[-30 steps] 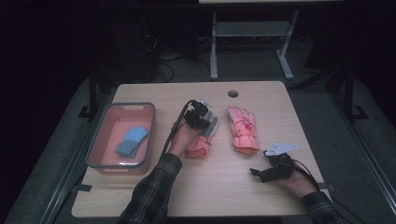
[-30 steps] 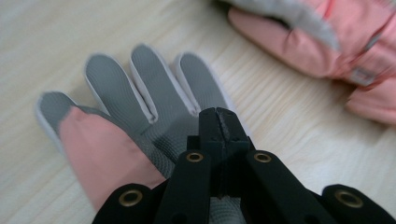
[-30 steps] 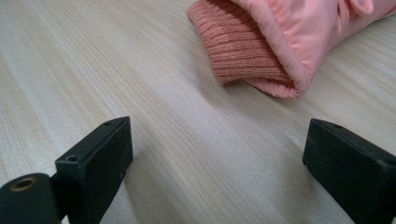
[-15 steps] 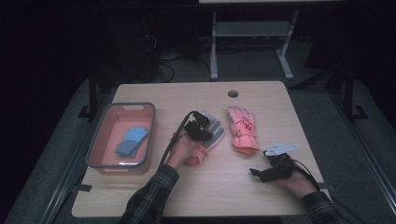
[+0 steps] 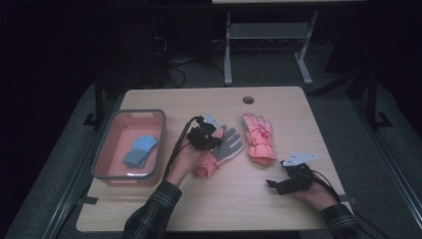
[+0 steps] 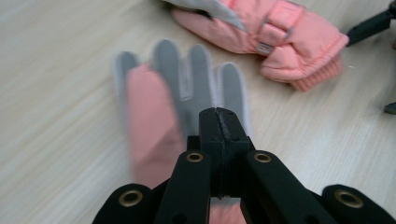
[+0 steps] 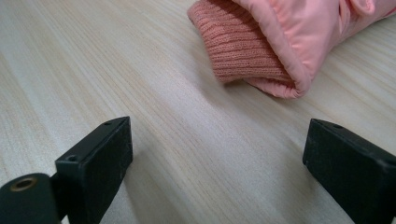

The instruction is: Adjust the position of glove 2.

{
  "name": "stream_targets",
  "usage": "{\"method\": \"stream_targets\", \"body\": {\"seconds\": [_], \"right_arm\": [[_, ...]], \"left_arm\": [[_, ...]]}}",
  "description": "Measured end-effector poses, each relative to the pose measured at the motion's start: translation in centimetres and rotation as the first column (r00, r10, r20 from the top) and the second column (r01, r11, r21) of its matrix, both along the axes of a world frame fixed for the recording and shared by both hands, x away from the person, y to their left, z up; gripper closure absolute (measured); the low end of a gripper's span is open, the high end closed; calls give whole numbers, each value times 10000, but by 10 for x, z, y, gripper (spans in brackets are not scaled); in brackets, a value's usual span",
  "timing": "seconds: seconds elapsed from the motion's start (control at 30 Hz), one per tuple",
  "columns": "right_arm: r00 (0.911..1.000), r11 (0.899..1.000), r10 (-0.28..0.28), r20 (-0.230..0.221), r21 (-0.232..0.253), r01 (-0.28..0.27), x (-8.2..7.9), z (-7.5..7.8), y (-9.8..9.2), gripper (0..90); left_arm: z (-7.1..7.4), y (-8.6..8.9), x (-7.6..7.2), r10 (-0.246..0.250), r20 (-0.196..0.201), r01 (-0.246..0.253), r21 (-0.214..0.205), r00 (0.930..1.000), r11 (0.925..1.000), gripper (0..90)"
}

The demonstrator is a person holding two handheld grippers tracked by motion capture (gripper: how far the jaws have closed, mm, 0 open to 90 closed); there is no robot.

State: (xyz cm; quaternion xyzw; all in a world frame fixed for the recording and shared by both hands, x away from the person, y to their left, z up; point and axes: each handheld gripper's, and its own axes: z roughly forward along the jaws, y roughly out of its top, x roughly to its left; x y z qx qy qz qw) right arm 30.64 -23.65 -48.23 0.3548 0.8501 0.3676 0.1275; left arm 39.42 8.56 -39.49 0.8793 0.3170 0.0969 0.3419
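Lifted rightward, left gripper [image 5: 208, 134] fingers pinch the grey-palmed glove [image 5: 225, 147]; right gripper [image 5: 278, 185] fingers spread, pink glove [image 7: 289, 37] beyond.

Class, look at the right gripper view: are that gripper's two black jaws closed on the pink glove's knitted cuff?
No: the right gripper is open, bare table between its jaws, the cuff beyond.

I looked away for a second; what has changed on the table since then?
The left gripper, shut on the grey-palmed glove, has carried it toward the other pink glove. That glove, the right gripper, open, and the bin stayed put.
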Motion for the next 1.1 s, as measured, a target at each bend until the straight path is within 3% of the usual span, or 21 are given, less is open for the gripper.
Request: {"method": "stream_targets", "body": {"seconds": [0.1,0.2,0.33,0.43,0.63,0.83,1.03,1.1], "right_arm": [[10000,10000,0,0,-1,0,0,0,0,78],[10000,10000,1,0,-1,-1,0,0,0,78],[10000,10000,6,2,-4,-6,0,0,0,78],[10000,10000,6,3,-4,-6,0,0,0,78],[10000,10000,6,4,-4,-6,0,0,0,78],[10000,10000,-3,-1,0,3,0,0,0,78],[10000,10000,-37,-26,-17,37,0,0,0,78],[10000,10000,-36,-24,-20,36,0,0,0,78]], "left_arm": [[-3,16,4,445,-62,-444,72,9990,9990,898],[-14,18,5,315,-354,-318,-98,9989,9994,898],[-34,12,6,117,-611,-87,500,9981,9987,898],[-43,10,4,-84,-733,132,653,9973,9978,900],[-44,11,-7,-264,-918,314,534,9954,9981,900],[-44,7,-27,-894,-1102,942,389,9899,9948,900],[-43,-1,-48,-1656,-1230,1705,302,9785,9849,900],[-42,-3,-52,-1990,-1280,2058,422,9716,9777,900]]}}
